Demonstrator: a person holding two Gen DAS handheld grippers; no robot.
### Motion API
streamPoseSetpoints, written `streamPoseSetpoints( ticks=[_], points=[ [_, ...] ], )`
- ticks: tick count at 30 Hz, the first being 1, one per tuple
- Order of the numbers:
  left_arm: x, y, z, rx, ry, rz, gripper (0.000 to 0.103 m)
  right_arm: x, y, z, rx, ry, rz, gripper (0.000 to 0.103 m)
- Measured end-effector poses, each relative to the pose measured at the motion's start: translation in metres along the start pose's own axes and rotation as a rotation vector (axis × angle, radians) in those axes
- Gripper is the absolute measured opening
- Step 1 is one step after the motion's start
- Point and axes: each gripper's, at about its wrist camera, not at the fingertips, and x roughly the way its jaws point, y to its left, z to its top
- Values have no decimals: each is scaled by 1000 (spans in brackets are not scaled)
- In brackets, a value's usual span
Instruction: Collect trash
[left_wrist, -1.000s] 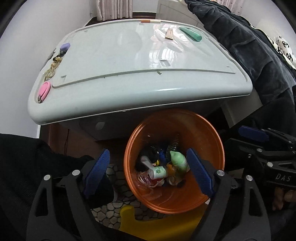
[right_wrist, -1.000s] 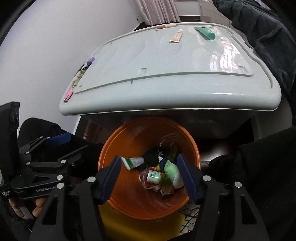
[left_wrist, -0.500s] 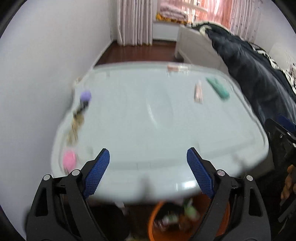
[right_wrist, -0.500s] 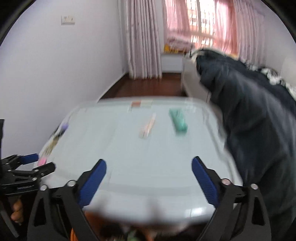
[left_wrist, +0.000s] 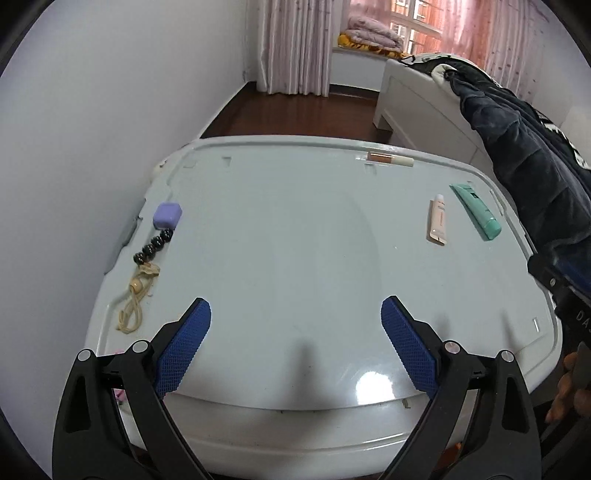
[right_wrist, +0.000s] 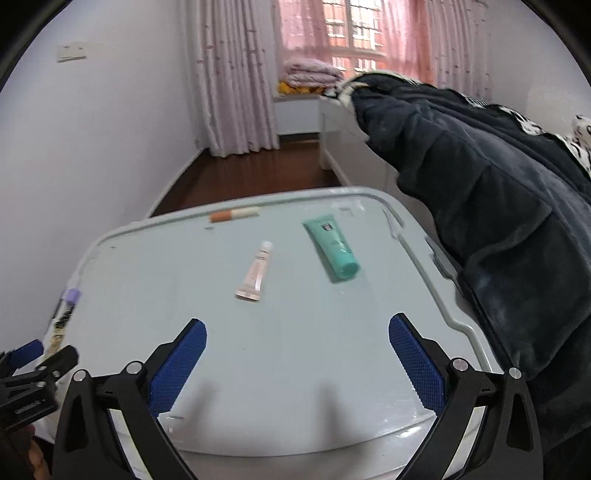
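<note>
Both sets of tongs gape wide with nothing held: left gripper (left_wrist: 295, 354) and right gripper (right_wrist: 297, 363) hover over the near edge of the pale lid (left_wrist: 280, 258). Trash left up top: beige tube (right_wrist: 255, 271), green tube (right_wrist: 331, 245) and a stick by the far rim (right_wrist: 234, 214); we'd take the beige one with the right, jaws straddling its width, dropping flat. Middle is bare, room to sweep in; mind the dark blanket (right_wrist: 498, 192) at the right edge and the keepsakes, a purple case (left_wrist: 167, 215) and a bead string (left_wrist: 153, 243), along the left.

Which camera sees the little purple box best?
The left wrist view. There the purple box sits sharp and whole near the lid's left edge, above the black beads. In the right wrist view it is only a small blurred purple patch at the far left.
</note>
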Motion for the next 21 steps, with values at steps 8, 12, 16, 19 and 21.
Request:
streamPoseSetpoints(
  ticks=[8,12,16,19,21],
  points=[
    [1,-2,-3,-1,-21,2,91,6,-3,-2,26,5,-21,98],
    [5,-3,-4,1,-6,25,91,3,2,-5,-31,-6,-36,98],
    [6,-4,-5,10,0,31,91,1,0,-6,-38,-10,-41,98],
    [7,-5,-6,10,2,37,91,2,-4,-6,-22,-2,-40,98],
    [8,-4,-5,6,5,35,91,2,-5,-6,-17,2,-38,98]
  ],
)
